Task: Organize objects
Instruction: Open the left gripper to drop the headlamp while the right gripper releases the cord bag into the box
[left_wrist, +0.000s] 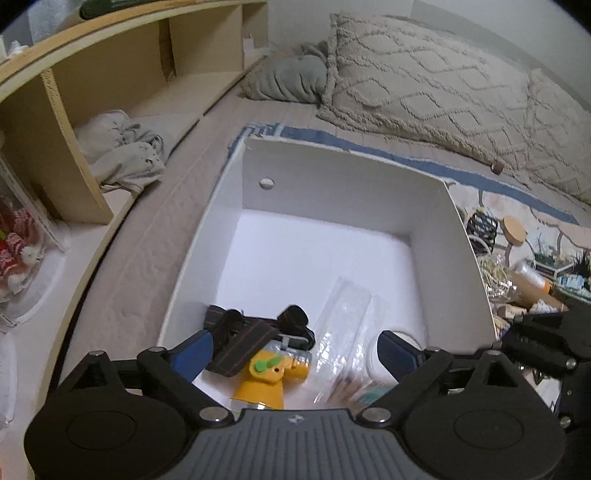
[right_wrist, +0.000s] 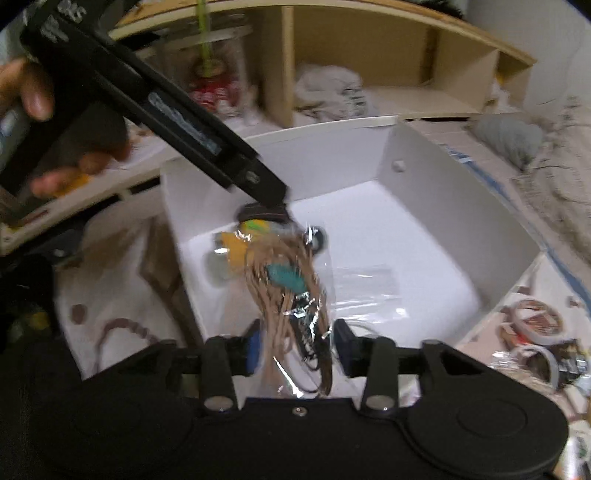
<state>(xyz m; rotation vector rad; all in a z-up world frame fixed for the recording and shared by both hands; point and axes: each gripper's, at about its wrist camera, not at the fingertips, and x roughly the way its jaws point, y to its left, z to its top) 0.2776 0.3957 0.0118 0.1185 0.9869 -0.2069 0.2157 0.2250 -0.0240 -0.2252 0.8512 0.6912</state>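
Observation:
A white open box stands on the bed. In its near corner lies a yellow headlamp with a dark strap. My left gripper hangs open just above it, nothing between its fingers. My right gripper is over the box's near edge with its jaws apart. A clear bag of tan strips sits blurred between them, and the pads do not press on it. A flat clear packet lies on the box floor.
A wooden shelf unit with crumpled cloth runs along the left. Pillows lie behind the box. Right of the box is a pile of loose items: a wooden-lidded jar and tape rolls. A hand holds the left gripper.

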